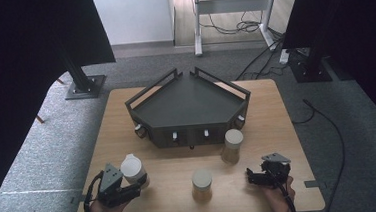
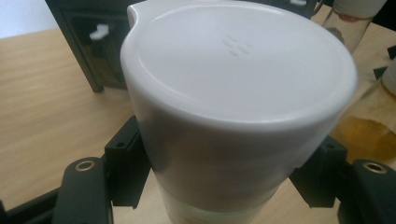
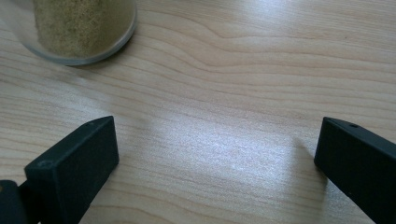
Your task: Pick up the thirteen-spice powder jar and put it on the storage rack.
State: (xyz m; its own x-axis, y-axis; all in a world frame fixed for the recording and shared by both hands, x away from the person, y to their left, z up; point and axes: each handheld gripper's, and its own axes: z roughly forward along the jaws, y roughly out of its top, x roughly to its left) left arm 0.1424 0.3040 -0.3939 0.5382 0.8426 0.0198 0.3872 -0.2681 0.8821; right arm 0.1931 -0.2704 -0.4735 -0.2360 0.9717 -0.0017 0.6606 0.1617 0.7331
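Observation:
My left gripper (image 1: 131, 189) is shut on a white-lidded jar (image 1: 133, 170) at the table's front left; the jar leans a little. In the left gripper view the white lid (image 2: 238, 65) looms close, and both black pads (image 2: 126, 163) press the jar's sides just under it. My right gripper (image 1: 253, 175) rests at the front right, open, its jaws wide apart over bare wood (image 3: 215, 154) with nothing between them. A jar of sandy grains (image 3: 77, 28) stands beyond its left jaw.
A dark angular tray (image 1: 188, 103) with raised rails and front knobs sits mid-table. Two more white-lidded jars stand in front of it: one at centre front (image 1: 202, 184), one to the right (image 1: 232, 146). Stand bases and cables lie on the carpet around.

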